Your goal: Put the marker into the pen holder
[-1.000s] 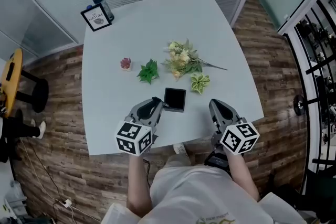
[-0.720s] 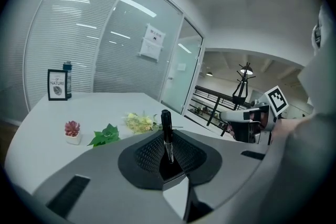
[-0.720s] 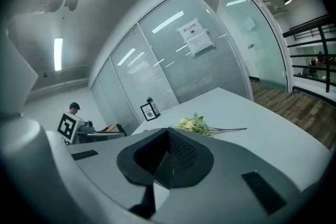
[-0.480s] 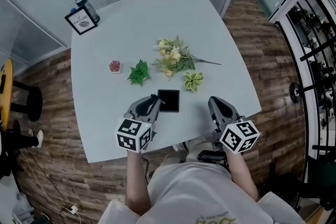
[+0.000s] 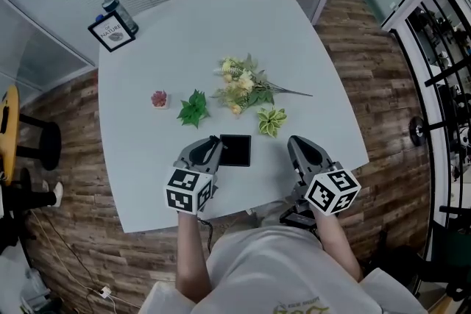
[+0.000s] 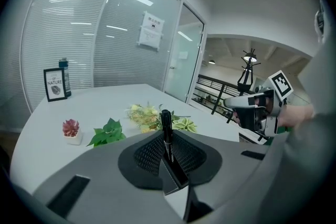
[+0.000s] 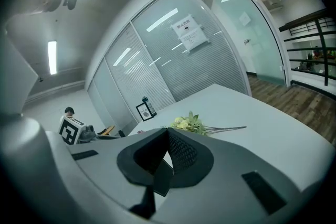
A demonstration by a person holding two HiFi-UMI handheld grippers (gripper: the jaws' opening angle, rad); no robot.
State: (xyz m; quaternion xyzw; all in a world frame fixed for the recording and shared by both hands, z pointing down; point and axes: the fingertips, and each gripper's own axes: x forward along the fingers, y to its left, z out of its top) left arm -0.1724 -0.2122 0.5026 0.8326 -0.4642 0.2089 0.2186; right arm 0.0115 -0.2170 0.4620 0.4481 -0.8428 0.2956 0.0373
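Note:
My left gripper (image 5: 214, 143) is shut on a black marker (image 6: 166, 129), which stands upright between its pads in the left gripper view. Its tip (image 5: 215, 137) is just left of the black square pen holder (image 5: 235, 151) near the table's front edge; whether they touch I cannot tell. My right gripper (image 5: 294, 143) hovers to the holder's right over the front edge, shut with nothing in it (image 7: 168, 136). It also shows at the right of the left gripper view (image 6: 252, 108).
On the pale table (image 5: 294, 48) lie a flower bunch (image 5: 246, 88), a green leaf sprig (image 5: 193, 108), a variegated leaf (image 5: 271, 119) and a small pink potted plant (image 5: 159, 98). A framed card (image 5: 112, 32) and a bottle (image 5: 118, 10) stand at the far left corner.
The head view has shifted, so the table sits differently in frame. Both grippers keep about the same stance, the marker staying in the left one beside the holder.

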